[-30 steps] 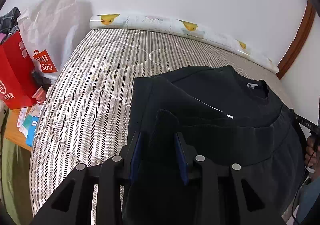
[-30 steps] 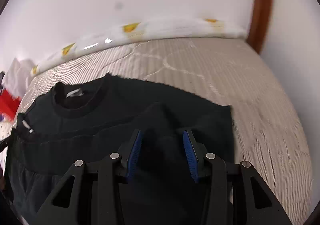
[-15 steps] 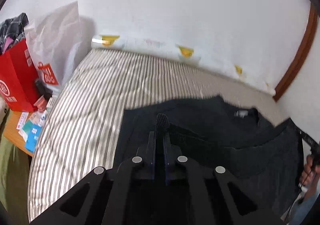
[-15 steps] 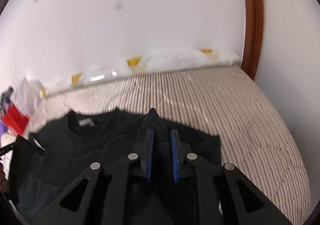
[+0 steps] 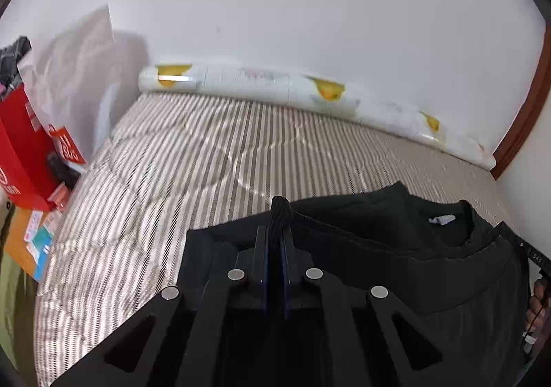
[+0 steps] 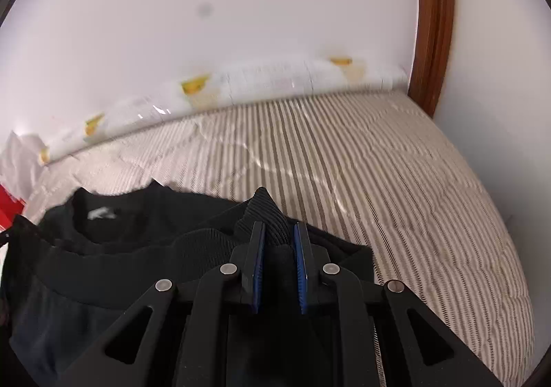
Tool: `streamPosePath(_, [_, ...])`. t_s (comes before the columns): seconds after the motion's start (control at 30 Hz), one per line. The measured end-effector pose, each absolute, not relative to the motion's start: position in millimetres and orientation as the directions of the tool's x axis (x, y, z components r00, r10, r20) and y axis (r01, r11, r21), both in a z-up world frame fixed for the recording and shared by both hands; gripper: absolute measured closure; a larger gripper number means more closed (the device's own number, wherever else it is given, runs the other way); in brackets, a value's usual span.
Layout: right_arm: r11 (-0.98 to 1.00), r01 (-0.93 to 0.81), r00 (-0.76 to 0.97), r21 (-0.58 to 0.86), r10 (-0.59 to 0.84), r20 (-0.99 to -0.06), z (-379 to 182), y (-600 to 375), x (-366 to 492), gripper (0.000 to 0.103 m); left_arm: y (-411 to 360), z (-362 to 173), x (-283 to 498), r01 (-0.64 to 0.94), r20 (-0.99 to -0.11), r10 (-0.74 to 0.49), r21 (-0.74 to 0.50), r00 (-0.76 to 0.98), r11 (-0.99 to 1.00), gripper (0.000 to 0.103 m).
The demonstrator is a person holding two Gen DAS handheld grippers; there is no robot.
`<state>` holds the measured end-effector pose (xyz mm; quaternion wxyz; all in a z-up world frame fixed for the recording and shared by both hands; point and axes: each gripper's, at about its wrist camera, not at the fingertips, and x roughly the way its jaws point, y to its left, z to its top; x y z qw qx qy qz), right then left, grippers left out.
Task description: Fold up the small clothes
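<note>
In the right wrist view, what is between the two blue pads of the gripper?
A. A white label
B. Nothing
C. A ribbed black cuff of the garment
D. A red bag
C: the right gripper is closed on the ribbed black cuff of the black garment.

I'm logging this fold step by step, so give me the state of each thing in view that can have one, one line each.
Left tongs: shut on a ribbed edge of the black sweatshirt.
Right tongs: shut on a thicker ribbed bunch of it.
Black sweatshirt: lying on the bed, near edge lifted, neck label showing.
Striped mattress: bare, uncovered beyond the garment.
Red paper bag: upright beside the bed.
</note>
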<state>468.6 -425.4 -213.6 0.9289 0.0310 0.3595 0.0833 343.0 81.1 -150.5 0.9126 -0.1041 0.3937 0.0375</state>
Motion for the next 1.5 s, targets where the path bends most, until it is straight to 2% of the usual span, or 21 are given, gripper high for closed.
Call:
streamPosePath(0.23, [0.989, -0.106, 0.72, 0.102, 0.147, -0.679, -217.8, -425.9, 466.9, 0.08, 79.7, -157.0, 345.5, -0.154, -0.752, -0.016, -0.156, 0.659, 0.976, 0.093])
streamPosePath(0.4, [0.99, -0.125, 0.758, 0.06, 0.134, -0.639, -196.6, -413.1, 434.0, 0.066, 73.9, -150.0, 334.7, -0.153, -0.757, 0.006, -0.124, 0.653, 0.981, 0.088])
streamPosePath(0.47, [0.983, -0.178, 0.755, 0.044, 0.165, -0.635, -192.4, -395.9, 419.0, 0.066, 71.0, -145.5, 324.7, -0.15, -0.753, 0.014, -0.113, 0.658, 0.982, 0.084])
streamPosePath(0.6, [0.963, -0.269, 0.738, 0.027, 0.224, -0.636, -195.5, -352.7, 392.5, 0.066, 67.9, -134.5, 298.9, -0.137, -0.744, 0.009, -0.111, 0.668, 0.984, 0.069])
streamPosePath(0.7, [0.943, -0.332, 0.721, 0.019, 0.267, -0.64, -203.1, -314.2, 380.0, 0.066, 67.1, -127.7, 274.7, -0.134, -0.744, 0.029, -0.081, 0.667, 0.988, 0.065])
streamPosePath(0.93, [0.917, -0.349, 0.722, -0.193, 0.132, -0.68, -235.6, -253.6, 342.2, 0.066, 75.9, -121.7, 212.1, -0.124, -0.746, 0.025, -0.078, 0.665, 0.989, 0.06])
streamPosePath(1.1, [0.917, -0.325, 0.742, -0.231, 0.096, -0.663, -241.6, -266.0, 303.5, 0.066, 90.4, -130.6, 167.2, -0.122, -0.737, -0.028, -0.149, 0.675, 0.981, 0.05])
streamPosePath(1.33, [0.927, -0.326, 0.747, -0.186, 0.132, -0.652, -248.0, -286.6, 245.3, 0.066, 102.7, -151.9, 112.7, -0.118, -0.716, -0.124, -0.279, 0.687, 0.953, 0.048])
streamPosePath(1.5, [0.926, -0.336, 0.767, -0.169, 0.165, -0.62, -259.8, -302.5, 200.3, 0.066, 101.4, -165.9, 81.0, -0.117, -0.701, -0.147, -0.314, 0.698, 0.942, 0.044])
